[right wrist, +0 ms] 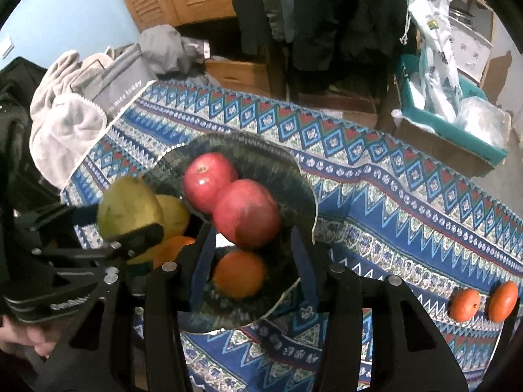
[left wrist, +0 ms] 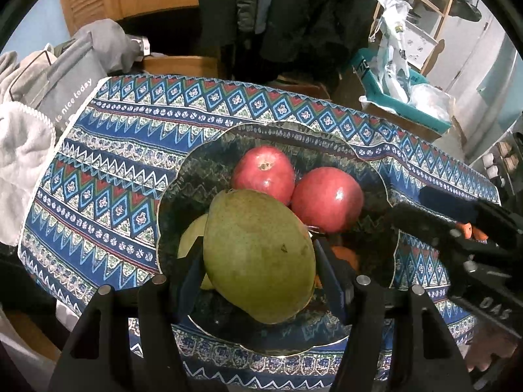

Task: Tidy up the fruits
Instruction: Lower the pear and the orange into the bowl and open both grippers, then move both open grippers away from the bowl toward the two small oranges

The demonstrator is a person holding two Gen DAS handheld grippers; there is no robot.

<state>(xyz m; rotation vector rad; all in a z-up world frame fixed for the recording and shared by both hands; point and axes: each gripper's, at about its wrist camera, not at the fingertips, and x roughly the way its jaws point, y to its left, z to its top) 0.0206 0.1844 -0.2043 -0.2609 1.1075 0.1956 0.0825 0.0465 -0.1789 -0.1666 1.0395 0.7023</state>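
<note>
1. We have most of the fruit gathered in the dark scalloped bowl [left wrist: 183,176], which sits on the patterned blue tablecloth [left wrist: 108,170]. Two red pomegranates [left wrist: 264,171] lie at the far side of it, touching each other.

2. Our left gripper [left wrist: 258,261] has a green mango [left wrist: 258,254] between its fingers, and the pads press on the fruit's two flanks. The mango sits low over the near part of the bowl, above a second yellow-green mango [left wrist: 193,232]. We cannot tell whether it already rests on the fruit beneath it.

3. Our right gripper [right wrist: 251,258] points down into the bowl with an orange [right wrist: 238,274] lying between its fingers. In the right wrist view there is a gap on each side of the orange, so we judge the jaws slack, with nothing in their grip. The orange looks to be resting on the bowl's floor, just below the nearer pomegranate.

4. Another orange [right wrist: 173,248] shows beside the left gripper's finger, also inside the bowl.

5. Still to do, in our judgement: let the mango go, then fetch the two small oranges [right wrist: 464,303] that lie side by side on the cloth, well apart from the bowl toward the right edge.
</note>
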